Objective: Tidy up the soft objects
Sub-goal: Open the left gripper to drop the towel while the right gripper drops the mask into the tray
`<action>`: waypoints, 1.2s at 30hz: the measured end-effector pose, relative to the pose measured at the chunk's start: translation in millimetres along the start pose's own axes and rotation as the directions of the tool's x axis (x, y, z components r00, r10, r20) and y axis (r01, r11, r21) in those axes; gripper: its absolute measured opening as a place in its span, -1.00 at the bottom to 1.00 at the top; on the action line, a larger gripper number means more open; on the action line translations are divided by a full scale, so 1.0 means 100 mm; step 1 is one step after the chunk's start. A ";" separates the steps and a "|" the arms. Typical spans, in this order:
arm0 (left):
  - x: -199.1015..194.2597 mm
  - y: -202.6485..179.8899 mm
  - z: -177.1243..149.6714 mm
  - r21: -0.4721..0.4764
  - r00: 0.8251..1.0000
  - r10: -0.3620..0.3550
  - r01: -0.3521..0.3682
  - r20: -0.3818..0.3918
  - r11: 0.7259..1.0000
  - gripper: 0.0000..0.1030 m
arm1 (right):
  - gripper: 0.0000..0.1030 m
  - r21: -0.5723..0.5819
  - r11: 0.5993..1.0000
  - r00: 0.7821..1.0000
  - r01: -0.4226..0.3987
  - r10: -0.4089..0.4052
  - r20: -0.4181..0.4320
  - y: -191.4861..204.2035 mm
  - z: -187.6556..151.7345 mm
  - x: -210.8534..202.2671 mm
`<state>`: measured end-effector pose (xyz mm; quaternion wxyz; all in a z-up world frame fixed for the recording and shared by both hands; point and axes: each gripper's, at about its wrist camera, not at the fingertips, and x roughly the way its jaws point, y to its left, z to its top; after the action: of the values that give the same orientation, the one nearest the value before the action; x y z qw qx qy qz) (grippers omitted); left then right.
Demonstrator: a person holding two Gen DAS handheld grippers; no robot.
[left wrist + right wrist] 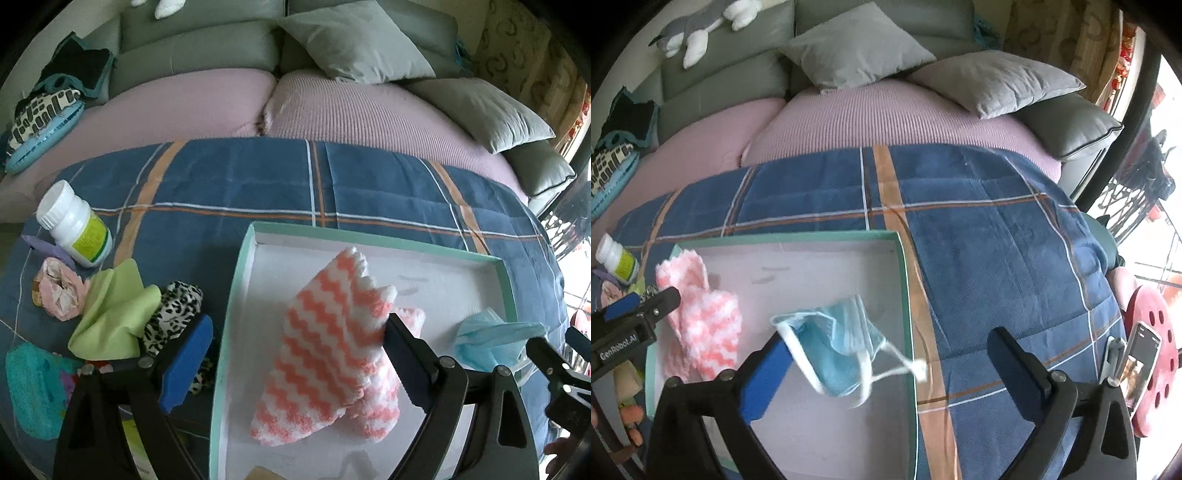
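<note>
Two open grippers: cloth against left gripper, mask by right gripper.

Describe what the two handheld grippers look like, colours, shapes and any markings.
Both are black plastic two-finger grippers with angular, triangulated arms joined by silver pivot bolts. The left gripper and the right gripper each carry flat blue pads on the inner finger faces. The right wrist view shows white "GenRobot.AI" lettering on the left gripper's side. No cables or sleeves show.

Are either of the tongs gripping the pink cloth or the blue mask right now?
Neither. Both tongs are open: the pink cloth only leans on one left finger, and the blue mask drapes loose beside a right finger.
</note>
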<state>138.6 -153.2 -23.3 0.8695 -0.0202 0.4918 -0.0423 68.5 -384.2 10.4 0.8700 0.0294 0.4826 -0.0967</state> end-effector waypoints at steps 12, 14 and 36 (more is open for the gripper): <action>-0.05 0.07 0.01 -0.026 1.000 0.009 -0.009 0.015 1.000 0.80 | 1.00 -0.028 0.999 1.000 0.025 -0.025 -0.013 0.05 0.00 0.03; -0.06 0.08 0.01 -0.028 1.000 0.007 -0.006 0.014 1.000 0.80 | 1.00 -0.029 0.999 0.999 0.032 -0.032 -0.006 0.05 0.01 0.00; -0.63 0.91 0.14 -0.063 0.989 0.136 -0.132 0.063 0.989 0.80 | 1.00 -0.068 0.995 0.997 -0.077 0.079 0.023 0.78 0.07 -0.34</action>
<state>123.2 -56.8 30.6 0.8854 -0.0140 0.4635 0.0311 71.8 -303.8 39.5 0.8798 0.0177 0.4727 -0.0468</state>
